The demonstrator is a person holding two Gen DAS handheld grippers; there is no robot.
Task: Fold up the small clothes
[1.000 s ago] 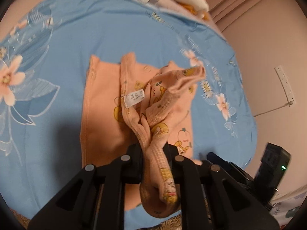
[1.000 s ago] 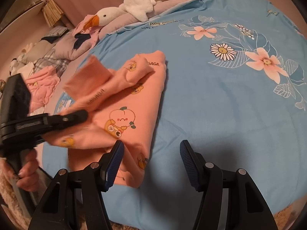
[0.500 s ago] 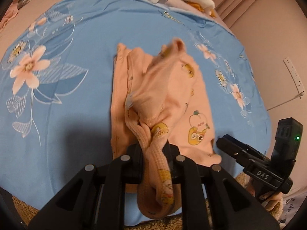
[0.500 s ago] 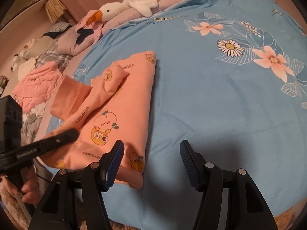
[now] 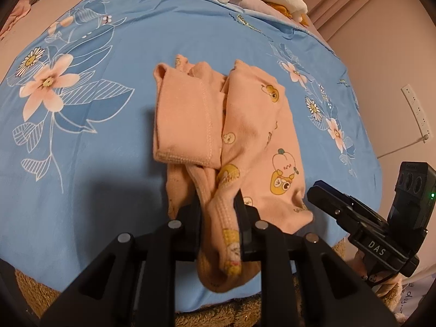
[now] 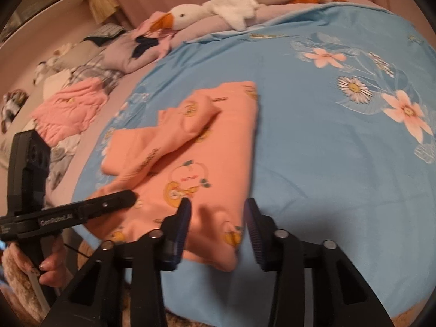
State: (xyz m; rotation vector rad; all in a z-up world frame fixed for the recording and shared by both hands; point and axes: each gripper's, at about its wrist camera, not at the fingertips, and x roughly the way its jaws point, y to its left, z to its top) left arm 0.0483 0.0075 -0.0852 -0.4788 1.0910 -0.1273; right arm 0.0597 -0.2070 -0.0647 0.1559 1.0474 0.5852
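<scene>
A peach baby garment (image 5: 259, 125) with cartoon prints lies partly folded on the blue flowered bedsheet (image 5: 109, 163). One sleeve is laid across it, inside out at the cuff. My left gripper (image 5: 218, 201) has the sleeve's end bunched between its jaws, which are opening; cloth still fills the gap. From the right wrist view the garment (image 6: 218, 141) lies flat, with the left gripper (image 6: 120, 200) at its left edge. My right gripper (image 6: 217, 204) hovers over the garment's near corner, jaws closing with the cloth between them, pads apart from it. It also shows in the left wrist view as the right gripper (image 5: 327, 193).
A white plush goose (image 6: 245, 2) lies along the bed's far edge. A heap of other clothes, one pink (image 6: 70, 109), sits to the left beyond the sheet. A brown fuzzy surface runs under the bed's near edge (image 5: 218, 313). A wall socket strip (image 5: 417, 111) is at the right.
My left gripper brought the raised sleeve down and across the garment. My right gripper moved over the garment's near corner and its jaws narrowed.
</scene>
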